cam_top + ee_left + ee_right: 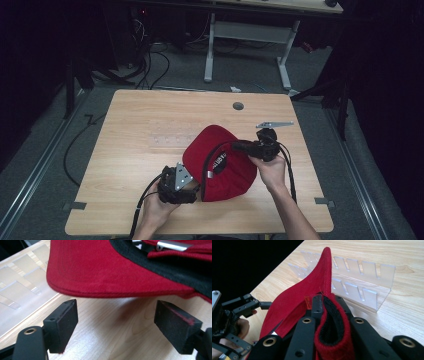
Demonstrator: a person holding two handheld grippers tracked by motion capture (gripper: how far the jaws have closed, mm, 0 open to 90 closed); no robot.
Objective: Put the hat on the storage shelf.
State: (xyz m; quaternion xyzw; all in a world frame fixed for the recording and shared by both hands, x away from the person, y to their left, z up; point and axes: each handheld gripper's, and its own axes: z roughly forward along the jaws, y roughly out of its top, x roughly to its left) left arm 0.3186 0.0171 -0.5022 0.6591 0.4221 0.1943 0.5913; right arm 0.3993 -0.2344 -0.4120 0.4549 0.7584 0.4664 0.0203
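pinching the rim of a red fabric baseball cap with a black inner sweatband [220,162], right gripper [241,146] clenched on the folded edge, black band and red cloth squeezed together between the jaws in the right gripper view [329,322]. lifting that edge, probably so the crown stands off the light wooden tabletop [140,125] and the brim tips up toward the other hand. cap sitting near the middle of the table, toward the person's side, partly resting on the wood, partly hanging from the grip.

waiting wide open at the brim, left gripper [196,188] released, nothing between its black pads [62,322]; in the left gripper view the curved red brim edge [112,290] floating just beyond and above the jaws, apart from both pads. red lint streaking the right-hand pad. lined up low along the table, seemingly to slide under the brim and take a second hold.

standing just behind the cap, a clear slotted acrylic rack [362,282], faint in the high view [170,140]; likely to catch the crown if swung that way. showing at the back of the cap, a small silver metal strap buckle [172,245]. sitting well away near the far edge, a round grey grommet hole [238,106]. trailing from both grippers toward the near edge, black cables [145,200], close to the cap's near side but not touching it as far as can be told.
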